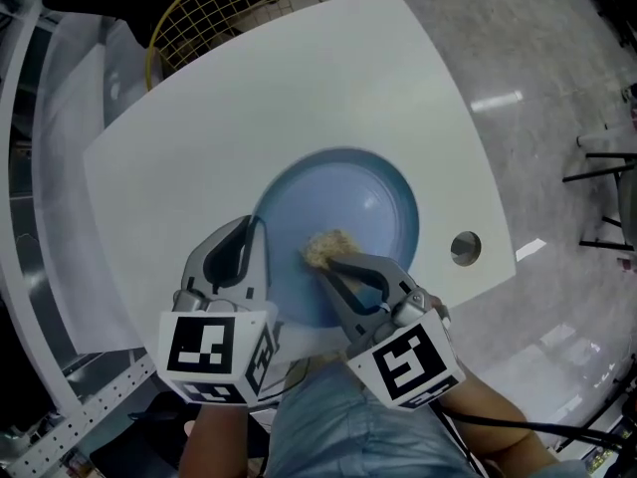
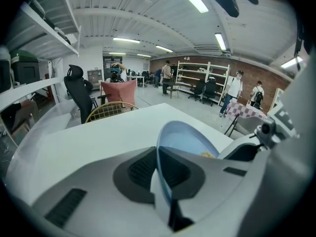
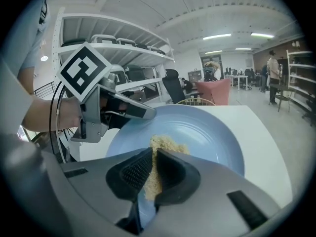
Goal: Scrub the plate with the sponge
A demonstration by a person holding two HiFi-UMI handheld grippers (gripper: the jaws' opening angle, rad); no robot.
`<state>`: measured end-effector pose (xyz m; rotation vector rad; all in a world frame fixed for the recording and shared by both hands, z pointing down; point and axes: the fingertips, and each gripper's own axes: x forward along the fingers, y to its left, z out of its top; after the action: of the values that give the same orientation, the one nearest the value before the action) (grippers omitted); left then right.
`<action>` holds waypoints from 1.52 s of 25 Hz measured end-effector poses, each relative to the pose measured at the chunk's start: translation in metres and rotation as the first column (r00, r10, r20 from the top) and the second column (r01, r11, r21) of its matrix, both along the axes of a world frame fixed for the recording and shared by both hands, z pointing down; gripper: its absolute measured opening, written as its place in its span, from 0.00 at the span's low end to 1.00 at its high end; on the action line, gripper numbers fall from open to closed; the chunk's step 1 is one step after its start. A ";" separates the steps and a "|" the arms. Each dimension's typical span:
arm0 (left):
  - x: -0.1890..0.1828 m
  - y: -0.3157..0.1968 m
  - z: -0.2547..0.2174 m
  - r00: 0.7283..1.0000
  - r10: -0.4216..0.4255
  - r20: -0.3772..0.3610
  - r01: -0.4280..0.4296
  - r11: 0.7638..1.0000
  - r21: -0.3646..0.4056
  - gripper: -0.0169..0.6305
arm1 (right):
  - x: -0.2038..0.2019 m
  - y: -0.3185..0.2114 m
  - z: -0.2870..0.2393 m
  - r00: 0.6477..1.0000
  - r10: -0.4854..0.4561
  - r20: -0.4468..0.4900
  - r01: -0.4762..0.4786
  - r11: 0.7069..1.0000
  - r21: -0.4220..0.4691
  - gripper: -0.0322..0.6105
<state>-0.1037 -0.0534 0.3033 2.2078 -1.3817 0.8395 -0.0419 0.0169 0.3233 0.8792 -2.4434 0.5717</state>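
Note:
A light blue plate [image 1: 353, 217] rests on the white table [image 1: 299, 98], tilted up at its near left edge. My left gripper [image 1: 257, 239] is shut on the plate's rim [image 2: 160, 167], which stands edge-on between its pads. My right gripper [image 1: 333, 265] is shut on a tan sponge [image 1: 326, 247], pressed on the plate's inner surface near its centre. In the right gripper view the sponge [image 3: 159, 159] sticks out past the pads onto the plate [image 3: 212, 137], and the left gripper [image 3: 131, 110] holds the rim at the left.
A round grey insert [image 1: 465, 248] sits in the table right of the plate. A yellow wire chair [image 1: 224, 8] stands behind the table's far edge. White shelving [image 1: 40, 217] runs along the left. People and office chairs are far off across the room.

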 end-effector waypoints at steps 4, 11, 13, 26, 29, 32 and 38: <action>0.001 0.001 0.000 1.000 0.005 0.006 -0.005 1.000 -0.002 0.06 | 0.014 0.007 0.008 1.000 0.016 -0.016 -0.016 1.000 -0.020 0.11; 0.006 0.003 -0.004 1.000 0.013 0.012 -0.013 1.000 0.006 0.06 | 0.039 0.007 0.015 0.996 0.080 -0.038 -0.081 0.996 -0.034 0.11; 0.008 0.004 -0.005 1.000 0.017 0.016 -0.017 1.000 0.008 0.06 | 0.045 0.006 0.017 0.994 0.097 -0.043 -0.099 0.994 -0.035 0.11; 0.016 0.006 -0.017 0.998 0.048 0.029 -0.049 0.998 0.034 0.06 | 0.085 -0.017 0.012 0.966 0.239 -0.094 -0.240 0.971 0.002 0.11; 0.019 0.008 -0.006 0.999 0.048 0.006 -0.048 0.999 0.015 0.06 | 0.080 -0.022 0.005 0.969 0.233 -0.079 -0.232 0.972 0.022 0.11; 0.018 0.007 0.012 0.998 0.024 -0.054 -0.026 0.999 -0.024 0.06 | 0.076 -0.025 0.002 0.971 0.228 -0.066 -0.227 0.974 0.025 0.11; 0.005 -0.004 0.051 0.991 -0.033 -0.133 0.021 0.996 -0.088 0.06 | 0.069 -0.034 -0.003 0.973 0.227 -0.036 -0.226 0.974 0.018 0.11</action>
<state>-0.0991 -0.0577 0.3548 2.1336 -1.2848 0.7129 0.0267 -0.0175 0.3207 1.1740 -2.3314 0.6129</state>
